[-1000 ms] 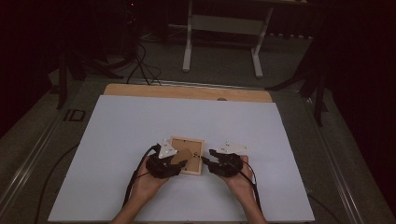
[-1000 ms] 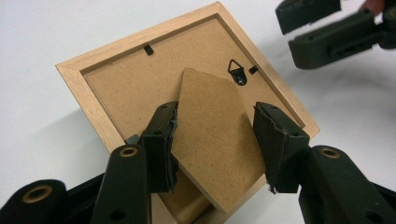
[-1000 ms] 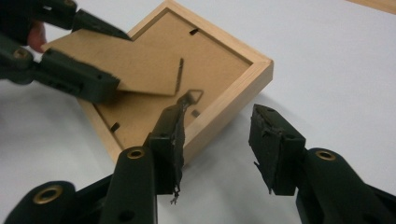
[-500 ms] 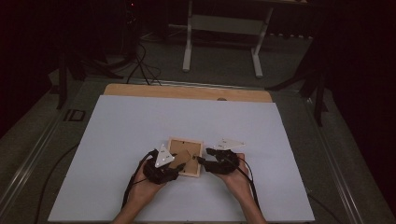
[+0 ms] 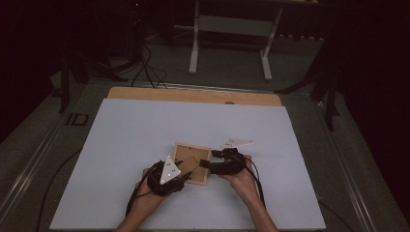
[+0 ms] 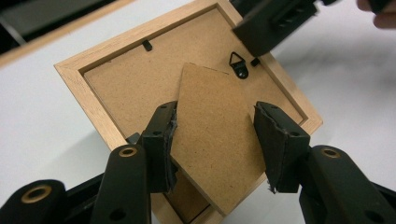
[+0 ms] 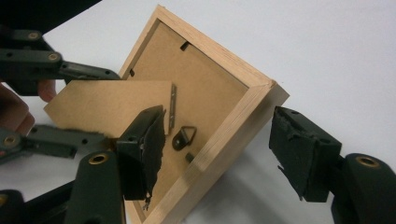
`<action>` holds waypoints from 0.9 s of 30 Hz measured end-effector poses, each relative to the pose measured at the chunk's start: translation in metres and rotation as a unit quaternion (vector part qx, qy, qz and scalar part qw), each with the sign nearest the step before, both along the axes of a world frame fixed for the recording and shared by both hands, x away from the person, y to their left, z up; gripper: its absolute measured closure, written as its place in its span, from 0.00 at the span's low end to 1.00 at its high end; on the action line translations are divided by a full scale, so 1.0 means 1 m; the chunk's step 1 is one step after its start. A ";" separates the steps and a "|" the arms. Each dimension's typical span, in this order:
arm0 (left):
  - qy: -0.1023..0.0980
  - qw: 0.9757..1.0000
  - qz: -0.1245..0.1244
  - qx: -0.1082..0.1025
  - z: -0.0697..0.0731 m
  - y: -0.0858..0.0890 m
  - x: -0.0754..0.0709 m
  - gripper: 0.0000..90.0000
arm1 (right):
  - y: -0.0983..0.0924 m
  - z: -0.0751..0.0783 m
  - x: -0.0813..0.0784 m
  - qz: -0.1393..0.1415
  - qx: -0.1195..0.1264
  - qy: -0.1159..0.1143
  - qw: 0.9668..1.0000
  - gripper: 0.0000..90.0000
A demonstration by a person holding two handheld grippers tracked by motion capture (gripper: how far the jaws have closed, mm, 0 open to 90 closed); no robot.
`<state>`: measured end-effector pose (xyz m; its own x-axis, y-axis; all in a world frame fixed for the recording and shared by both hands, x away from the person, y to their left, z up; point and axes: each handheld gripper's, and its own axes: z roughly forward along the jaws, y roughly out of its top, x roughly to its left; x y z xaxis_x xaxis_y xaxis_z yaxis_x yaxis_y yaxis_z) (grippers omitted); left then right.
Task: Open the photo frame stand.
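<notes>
Jaws of the left gripper (image 6: 217,140) stand either side of the cardboard stand (image 6: 212,140) hinged to the back of the picture frame (image 6: 116,70); one pad touches its edge, the other sits just clear, so a firm grip cannot be told. The stand hides part of the backing board below it. The right gripper (image 7: 219,149) has just been opening; its jaws straddle the frame's wooden edge (image 7: 224,140), released. From above, both hands (image 5: 145,200) come up from the near table edge (image 5: 193,224), the frame (image 5: 192,162) face down between them, its details dim.
</notes>
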<state>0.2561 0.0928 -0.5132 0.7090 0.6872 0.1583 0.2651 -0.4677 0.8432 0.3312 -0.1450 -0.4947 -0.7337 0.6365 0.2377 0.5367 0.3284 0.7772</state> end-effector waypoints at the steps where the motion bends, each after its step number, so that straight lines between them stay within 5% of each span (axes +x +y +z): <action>1: -0.005 1.000 -0.003 0.003 0.000 0.000 -0.001 0.58 | 0.000 0.000 0.001 -0.001 -0.002 0.001 1.000 0.37; 7: -0.022 1.000 -0.013 0.003 -0.001 0.001 -0.005 0.58 | 0.001 -0.003 0.010 0.003 0.018 0.031 0.999 0.37; 10: -0.014 1.000 -0.017 -0.005 -0.001 0.003 -0.004 0.58 | 0.002 -0.004 0.013 0.011 0.033 0.044 0.998 0.40; 13: 0.028 0.999 -0.020 -0.022 -0.002 0.007 0.001 0.57 | 0.001 -0.003 0.013 0.008 0.026 0.035 0.999 0.48; 17: 0.091 0.993 -0.037 -0.068 -0.001 0.015 0.009 0.57 | 0.000 0.001 0.009 0.013 0.023 0.021 0.999 0.51; 25: 0.125 0.988 -0.041 -0.084 0.006 0.017 0.012 0.67 | 0.002 0.005 0.004 0.018 0.016 -0.001 1.000 0.52; 27: 0.122 0.989 -0.039 -0.077 0.006 0.016 0.011 0.68 | 0.002 0.006 0.002 0.019 0.013 -0.005 1.000 0.52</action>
<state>0.2668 0.1090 -0.5069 0.7651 0.6314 -0.1264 0.4373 -0.3653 0.8218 0.3337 -0.1426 -0.4891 -0.7602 0.6016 0.2455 0.5157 0.3287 0.7912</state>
